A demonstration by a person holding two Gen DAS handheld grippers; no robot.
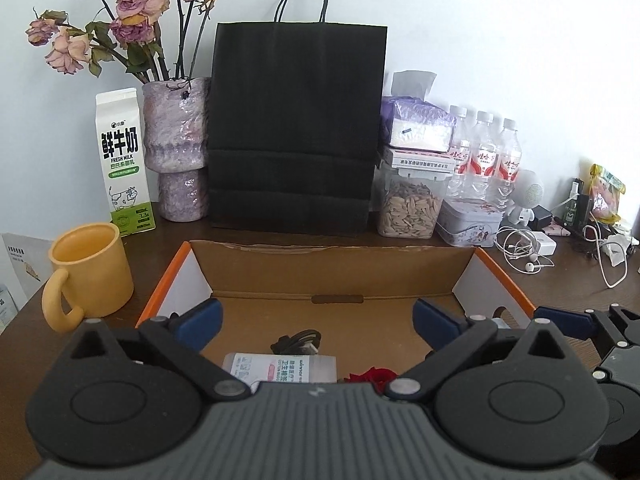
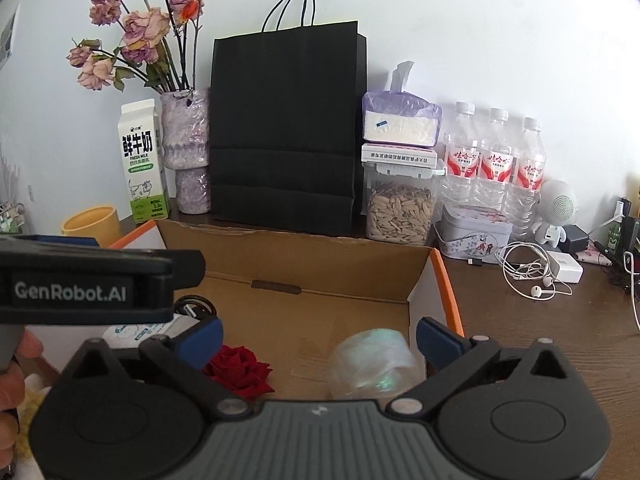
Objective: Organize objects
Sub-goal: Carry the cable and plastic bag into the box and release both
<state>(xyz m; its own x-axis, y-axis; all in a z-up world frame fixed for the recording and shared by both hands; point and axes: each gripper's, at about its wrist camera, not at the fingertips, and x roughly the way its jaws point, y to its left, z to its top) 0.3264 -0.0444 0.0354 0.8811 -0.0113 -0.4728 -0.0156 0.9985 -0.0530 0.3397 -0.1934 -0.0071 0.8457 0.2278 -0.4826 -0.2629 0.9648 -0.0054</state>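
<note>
Box: cardboard box (image 1: 332, 276) with orange edges, open-topped, filling the lower middle of both views on the brown tabletop (image 2: 540, 320).
Box contents, left view: white cotton-swab pack (image 1: 280, 367) at the bottom centre, a coiled black cable (image 1: 296, 340) just behind it, a sliver of red rose (image 1: 370, 376) to its right.
Box contents, right view: the red rose (image 2: 238, 370) in full at lower left, plus an iridescent tape roll (image 2: 374, 364) at lower centre that the left view does not show; the pack is mostly hidden.
Left gripper (image 1: 316, 320): blue fingers spread wide over the box, grasping nothing.
Right gripper (image 2: 320, 338): fingers likewise released, either side of the roll and not touching it.
Behind box: black paper bag (image 1: 296, 128), centre of both views.
Left of frame: yellow mug (image 1: 94, 268), whole with its handle in the left view, only its rim in the right.
</note>
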